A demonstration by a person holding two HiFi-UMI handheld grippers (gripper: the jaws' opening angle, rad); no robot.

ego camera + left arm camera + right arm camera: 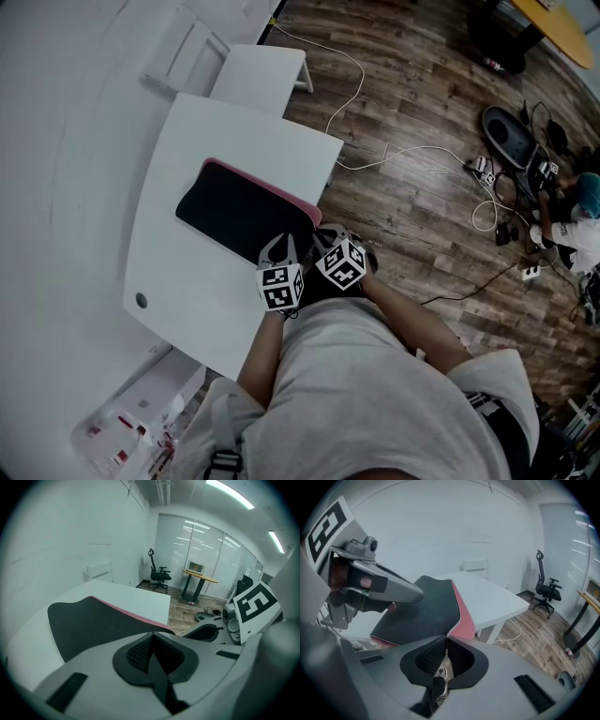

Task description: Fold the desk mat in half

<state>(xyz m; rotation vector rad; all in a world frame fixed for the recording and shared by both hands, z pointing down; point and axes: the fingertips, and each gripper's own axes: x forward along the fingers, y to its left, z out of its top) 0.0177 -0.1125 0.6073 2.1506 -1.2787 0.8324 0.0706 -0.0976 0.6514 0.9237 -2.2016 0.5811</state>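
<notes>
Head view: black desk mat [239, 211] lies on the white table [216, 131], along its right edge. A pink strip shows on the mat's far and right sides. Left gripper [278, 251] and right gripper [330, 236] sit side by side at the mat's near end, by the table's near right corner. Jaw contact is not readable from here.

Left gripper view: left gripper [151, 637] has its jaws pressed together on the mat's near edge. The mat [93, 620] rises off the table [136, 595] toward them.

Right gripper view: right gripper [446, 639] pinches the mat's stitched edge. Only here is the pink underside [465, 613] seen curling up. An office chair [546, 590] stands on the wood floor beyond.
</notes>
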